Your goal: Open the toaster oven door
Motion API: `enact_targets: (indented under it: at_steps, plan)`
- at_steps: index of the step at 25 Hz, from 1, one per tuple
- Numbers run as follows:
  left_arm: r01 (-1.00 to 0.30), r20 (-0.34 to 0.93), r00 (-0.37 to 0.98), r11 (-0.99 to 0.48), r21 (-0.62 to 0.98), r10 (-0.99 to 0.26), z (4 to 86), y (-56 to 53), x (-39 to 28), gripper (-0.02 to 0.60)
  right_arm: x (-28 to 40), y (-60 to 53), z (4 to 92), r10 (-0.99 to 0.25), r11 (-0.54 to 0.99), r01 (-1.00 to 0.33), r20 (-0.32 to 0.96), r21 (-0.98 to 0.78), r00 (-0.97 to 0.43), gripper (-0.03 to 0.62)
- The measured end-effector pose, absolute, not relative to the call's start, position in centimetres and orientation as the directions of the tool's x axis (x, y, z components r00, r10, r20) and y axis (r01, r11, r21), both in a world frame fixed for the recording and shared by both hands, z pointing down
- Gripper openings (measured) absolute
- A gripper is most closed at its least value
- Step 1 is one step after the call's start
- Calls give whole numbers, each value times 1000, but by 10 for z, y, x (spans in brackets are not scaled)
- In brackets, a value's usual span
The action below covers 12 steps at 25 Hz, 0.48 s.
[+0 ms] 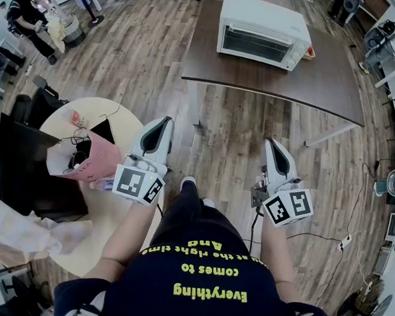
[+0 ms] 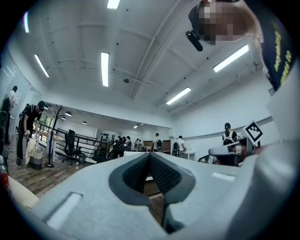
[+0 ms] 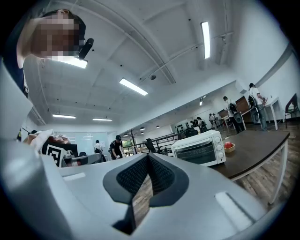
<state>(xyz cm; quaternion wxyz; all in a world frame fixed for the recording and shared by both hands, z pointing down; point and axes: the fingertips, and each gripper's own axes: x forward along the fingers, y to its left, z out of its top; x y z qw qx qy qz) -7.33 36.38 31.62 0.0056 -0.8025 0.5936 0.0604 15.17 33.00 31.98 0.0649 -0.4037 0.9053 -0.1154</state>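
A white toaster oven (image 1: 262,31) stands on a dark brown table (image 1: 322,78) far ahead, its glass door closed; the right gripper view shows the toaster oven (image 3: 199,148) to the right of the jaws. My left gripper (image 1: 161,125) is held in front of my body at the left, shut with nothing in it. My right gripper (image 1: 273,147) is at the right, also shut and holding nothing. Both are well short of the table. The left gripper (image 2: 151,157) and right gripper (image 3: 148,158) show jaws closed tip to tip in their own views.
A round light table (image 1: 129,126) with a pink bag (image 1: 90,159) and clutter stands at my left. A small bowl with something red (image 3: 228,146) sits beside the oven. Cables and a power strip (image 1: 344,242) lie on the wood floor at right. People stand far off.
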Motion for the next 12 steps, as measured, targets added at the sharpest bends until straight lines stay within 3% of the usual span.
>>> enact_targets:
  at_steps: [12]
  plan:
    - [-952, -55, 298, -301, 56, -953, 328, 378, -71, 2, 157, 349, 320, -784, 605, -753, -26, -258, -621, 11]
